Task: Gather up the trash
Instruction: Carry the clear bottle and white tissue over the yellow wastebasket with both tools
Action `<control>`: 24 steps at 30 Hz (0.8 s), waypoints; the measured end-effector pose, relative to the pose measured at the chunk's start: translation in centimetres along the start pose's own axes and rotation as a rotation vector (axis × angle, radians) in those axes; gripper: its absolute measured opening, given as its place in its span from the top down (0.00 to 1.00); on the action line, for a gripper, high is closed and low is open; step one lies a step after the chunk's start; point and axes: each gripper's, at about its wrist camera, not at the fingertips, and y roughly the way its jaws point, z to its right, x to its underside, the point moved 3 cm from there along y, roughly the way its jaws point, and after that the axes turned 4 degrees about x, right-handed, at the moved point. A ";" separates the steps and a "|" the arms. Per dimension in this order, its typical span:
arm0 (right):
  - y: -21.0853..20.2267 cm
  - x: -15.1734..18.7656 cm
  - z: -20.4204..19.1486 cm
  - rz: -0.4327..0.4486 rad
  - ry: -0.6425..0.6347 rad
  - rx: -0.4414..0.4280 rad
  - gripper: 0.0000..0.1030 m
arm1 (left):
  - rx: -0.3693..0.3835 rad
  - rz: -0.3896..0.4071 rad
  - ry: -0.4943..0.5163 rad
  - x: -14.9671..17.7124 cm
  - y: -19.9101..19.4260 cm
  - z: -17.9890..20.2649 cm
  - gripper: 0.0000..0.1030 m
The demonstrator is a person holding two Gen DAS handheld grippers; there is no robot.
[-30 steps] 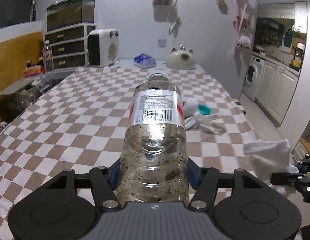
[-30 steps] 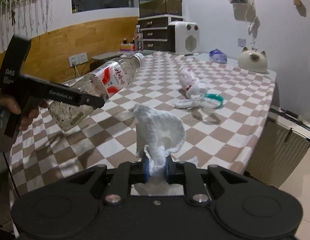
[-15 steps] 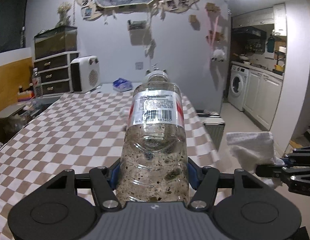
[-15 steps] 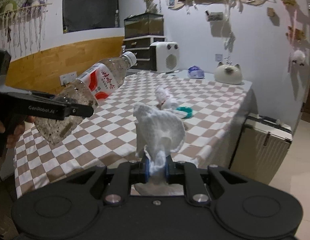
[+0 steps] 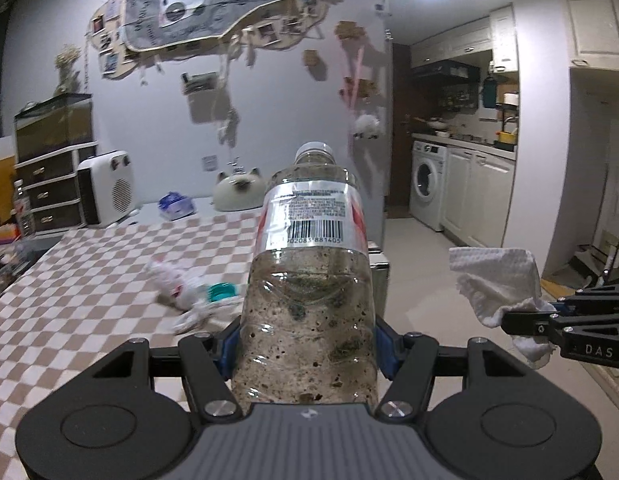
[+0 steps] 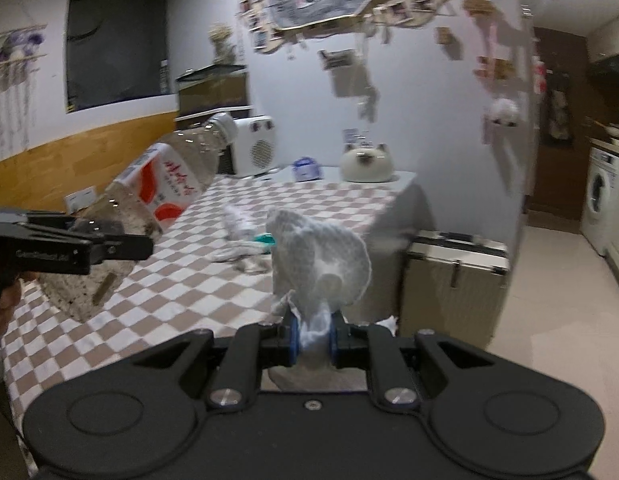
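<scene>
We see open tiled floor [image 6: 557, 292] to the right of the checkered-cloth desk [image 5: 69, 280]; a beige metal-edged case [image 6: 453, 276] stands against the desk's end, and crumpled white wrappers with a teal lid [image 5: 221, 290] clutter the desk's near middle.

Table [image 5: 89, 280]: wearing a brown-and-white checkered cloth.
Lying on it: crumpled white wrapper [image 5: 177, 286], teal lid [image 5: 221, 290], cat-shaped ceramic [image 5: 239, 192], white heater [image 5: 107, 188].

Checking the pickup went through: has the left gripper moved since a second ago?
Yes. The left gripper, shut on the bottle, has lifted and pulled back: the cat-shaped container sat above the cap, now beside the label.
</scene>
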 end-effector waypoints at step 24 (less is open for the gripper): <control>-6.1 6.2 16.9 -0.016 0.177 0.330 0.85 | 0.168 -0.078 0.074 1.1 11.1 17.4 0.39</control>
